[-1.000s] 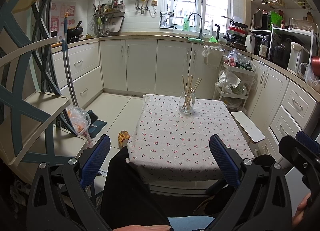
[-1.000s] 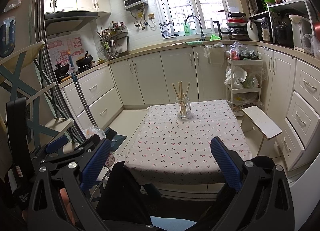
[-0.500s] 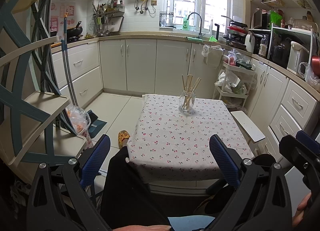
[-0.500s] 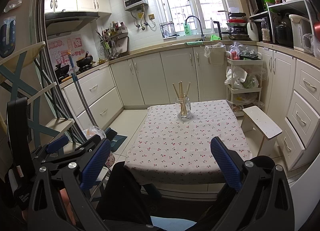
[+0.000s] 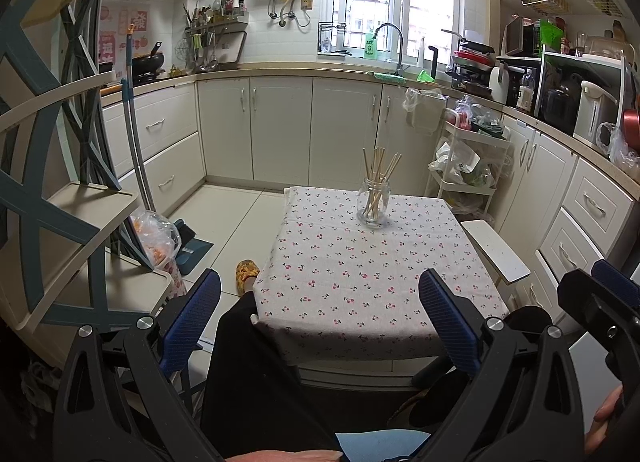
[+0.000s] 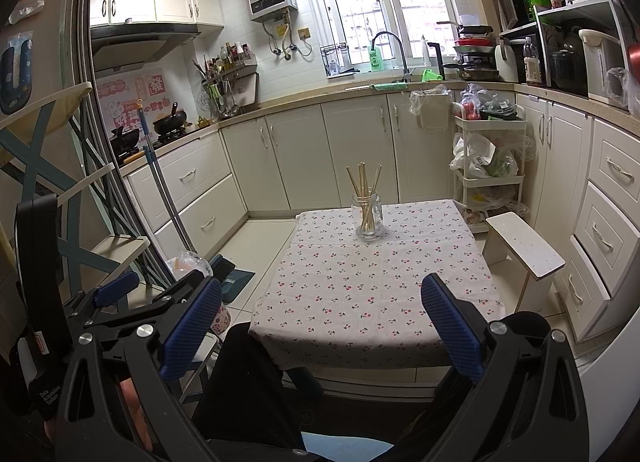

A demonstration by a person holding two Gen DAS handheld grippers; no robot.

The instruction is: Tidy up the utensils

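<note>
A clear glass jar [image 5: 373, 203] holding several wooden chopsticks [image 5: 380, 169] stands upright near the far edge of a small table with a cherry-print cloth [image 5: 360, 282]. The jar also shows in the right wrist view [image 6: 367, 217]. My left gripper [image 5: 320, 322] is open and empty, held back over the person's lap at the table's near edge. My right gripper [image 6: 320, 326] is open and empty too, at the near edge. The right gripper shows at the right rim of the left wrist view [image 5: 600, 302].
A white stool [image 6: 524, 250] stands right of the table. A tiered shelf [image 5: 60, 201] and a mop handle [image 5: 136, 133] stand left. A slipper [image 5: 247, 272] and a dustpan [image 5: 192, 250] lie on the floor. A trolley [image 6: 490, 165] and cabinets line the back and right.
</note>
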